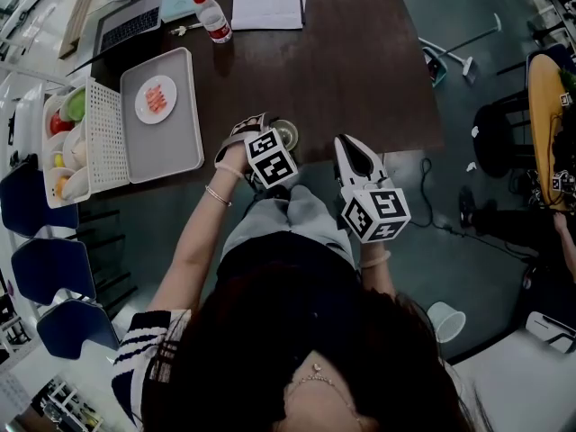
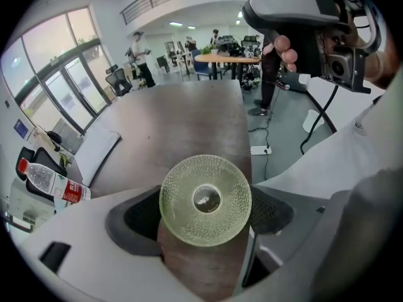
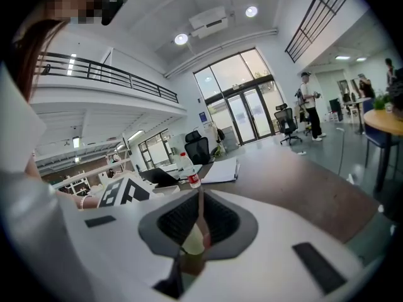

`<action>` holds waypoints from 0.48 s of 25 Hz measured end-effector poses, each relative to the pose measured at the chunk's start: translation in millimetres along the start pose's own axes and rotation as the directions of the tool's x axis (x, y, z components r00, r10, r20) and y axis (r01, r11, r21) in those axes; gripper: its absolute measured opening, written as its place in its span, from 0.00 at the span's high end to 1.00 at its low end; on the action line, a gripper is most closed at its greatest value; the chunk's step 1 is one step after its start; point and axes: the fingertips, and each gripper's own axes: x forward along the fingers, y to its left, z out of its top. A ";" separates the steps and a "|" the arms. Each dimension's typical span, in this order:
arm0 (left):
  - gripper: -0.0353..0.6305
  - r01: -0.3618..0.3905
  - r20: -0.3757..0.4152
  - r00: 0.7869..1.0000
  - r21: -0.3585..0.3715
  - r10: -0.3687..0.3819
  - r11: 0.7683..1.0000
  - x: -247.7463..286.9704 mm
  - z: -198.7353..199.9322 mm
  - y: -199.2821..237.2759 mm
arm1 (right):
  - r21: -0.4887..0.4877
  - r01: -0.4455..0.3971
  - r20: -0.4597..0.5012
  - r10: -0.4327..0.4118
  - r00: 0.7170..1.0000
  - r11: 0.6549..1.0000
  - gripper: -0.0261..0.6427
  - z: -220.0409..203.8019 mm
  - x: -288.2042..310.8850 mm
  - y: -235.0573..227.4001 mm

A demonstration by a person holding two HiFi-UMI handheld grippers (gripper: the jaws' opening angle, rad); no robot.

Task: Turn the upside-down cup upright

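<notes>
Pretty sure I'm at the grab stage here. The table (image 1: 360,61) is the big dark one, and everything's happening right at its near edge.

My left gripper (image 2: 206,214) points steeply down over that edge. Its jaws sit either side of the cup (image 2: 205,199) and look snug against its walls, so I'd call that a hold. The little dimpled green glass stands on the tabletop just inside the edge. Looking straight down on it, I honestly can't tell whether that's base or mouth facing me.

My right gripper (image 3: 196,219) hangs just off the table's edge, nearly level, jaws pressed together on nothing.

If it's still bottom-up, next is lift clear, roll the wrist over and set it down gently. Glass is slippery.
</notes>
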 end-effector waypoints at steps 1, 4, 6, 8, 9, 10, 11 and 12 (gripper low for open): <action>0.35 -0.004 -0.003 1.000 0.007 0.004 1.000 0.0 -0.4 0.7 | 0.003 -0.001 -0.001 0.001 1.000 1.000 0.91 -0.3 0.0 0.2; 0.35 -0.014 -0.020 1.000 0.032 0.014 0.999 0.1 -2.4 1.7 | 0.006 -0.006 0.000 0.006 1.000 1.000 0.91 -1.5 0.0 1.4; 0.35 -0.019 -0.018 1.000 0.037 0.020 0.999 -0.2 -3.0 1.9 | 0.008 -0.008 0.000 0.008 1.000 1.000 0.91 -2.1 -0.1 2.3; 0.35 -0.020 -0.009 1.000 0.027 0.021 0.999 -0.5 -2.6 2.0 | 0.011 -0.011 0.000 0.011 1.000 1.000 0.91 -2.0 -0.6 2.9; 0.35 -0.020 -0.006 1.000 0.023 0.020 1.000 -0.5 -2.1 2.2 | 0.013 -0.013 0.001 0.013 1.000 1.000 0.91 -1.9 -1.0 2.9; 0.35 -0.020 -0.004 1.000 0.020 0.020 1.000 -0.4 -1.5 2.5 | 0.015 -0.015 0.001 0.015 1.000 1.000 0.91 -1.8 -1.3 2.8; 0.35 -0.021 -0.003 1.000 0.020 0.021 1.000 -0.1 -1.0 2.9 | 0.018 -0.017 0.001 0.017 1.000 1.000 0.91 -2.0 -1.6 2.5; 0.35 -0.024 -0.002 1.000 0.020 0.025 1.000 0.3 -0.5 3.6 | 0.020 -0.018 0.000 0.018 1.000 1.000 0.91 -2.3 -1.7 2.3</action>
